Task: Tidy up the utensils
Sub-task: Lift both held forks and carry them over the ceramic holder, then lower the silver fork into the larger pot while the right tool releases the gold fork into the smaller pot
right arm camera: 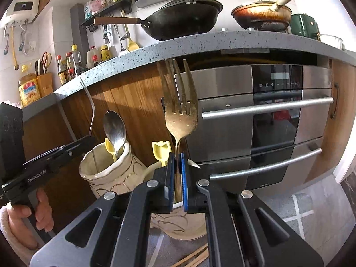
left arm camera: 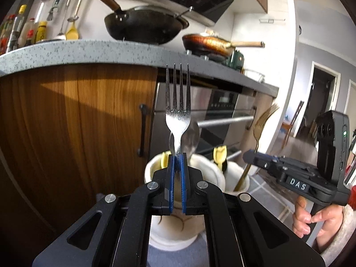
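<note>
My left gripper (left arm camera: 177, 155) is shut on the handle of a silver fork (left arm camera: 178, 102), tines up. Right below it stands a cream ceramic holder (left arm camera: 213, 171) holding a silver spoon (left arm camera: 193, 133) and a yellow utensil (left arm camera: 164, 159). My right gripper (right arm camera: 177, 155) is shut on a gold fork (right arm camera: 181, 115), also tines up, above a second cream holder (right arm camera: 169, 224) that holds a yellow tulip-shaped utensil (right arm camera: 161, 150). In the right wrist view the first holder (right arm camera: 104, 173) sits to the left, with the left gripper (right arm camera: 86, 139) over it. A hand grips each tool.
Both holders stand on a grey floor mat (right arm camera: 278, 207) in front of a wooden cabinet door (left arm camera: 77, 115) and a steel oven (right arm camera: 267, 111). The speckled counter (right arm camera: 200, 42) above carries a black wok (right arm camera: 178, 20) and a frying pan (right arm camera: 260, 13). Wooden chopsticks (right arm camera: 193, 258) lie by the second holder.
</note>
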A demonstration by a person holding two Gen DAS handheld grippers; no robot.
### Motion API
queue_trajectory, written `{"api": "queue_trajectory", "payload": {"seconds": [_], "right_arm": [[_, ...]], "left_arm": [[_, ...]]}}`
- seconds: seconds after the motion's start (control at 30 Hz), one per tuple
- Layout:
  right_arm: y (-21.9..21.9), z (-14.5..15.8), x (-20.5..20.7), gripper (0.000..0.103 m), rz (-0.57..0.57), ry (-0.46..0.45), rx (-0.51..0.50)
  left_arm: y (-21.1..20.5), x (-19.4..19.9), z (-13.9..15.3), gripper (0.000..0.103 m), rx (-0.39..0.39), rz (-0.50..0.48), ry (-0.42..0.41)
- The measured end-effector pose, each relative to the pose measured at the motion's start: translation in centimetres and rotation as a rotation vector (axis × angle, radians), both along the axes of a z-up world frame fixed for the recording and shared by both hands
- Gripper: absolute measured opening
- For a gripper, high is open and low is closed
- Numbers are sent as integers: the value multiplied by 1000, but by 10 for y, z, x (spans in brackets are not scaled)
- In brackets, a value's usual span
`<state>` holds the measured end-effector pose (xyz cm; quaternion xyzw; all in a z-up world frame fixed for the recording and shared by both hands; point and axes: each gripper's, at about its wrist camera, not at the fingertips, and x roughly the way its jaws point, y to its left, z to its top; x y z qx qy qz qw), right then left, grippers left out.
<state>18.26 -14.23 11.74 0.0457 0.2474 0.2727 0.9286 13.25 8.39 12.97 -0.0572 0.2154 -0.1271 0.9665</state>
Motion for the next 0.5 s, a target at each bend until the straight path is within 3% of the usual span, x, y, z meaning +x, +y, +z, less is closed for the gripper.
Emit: {"api": "queue_trajectory", "payload": {"seconds": [0.5], "right_arm": [[0,2,8,6,7,29,14]], "left_arm": [[-8,5,-7,6,36,-14,34]]}}
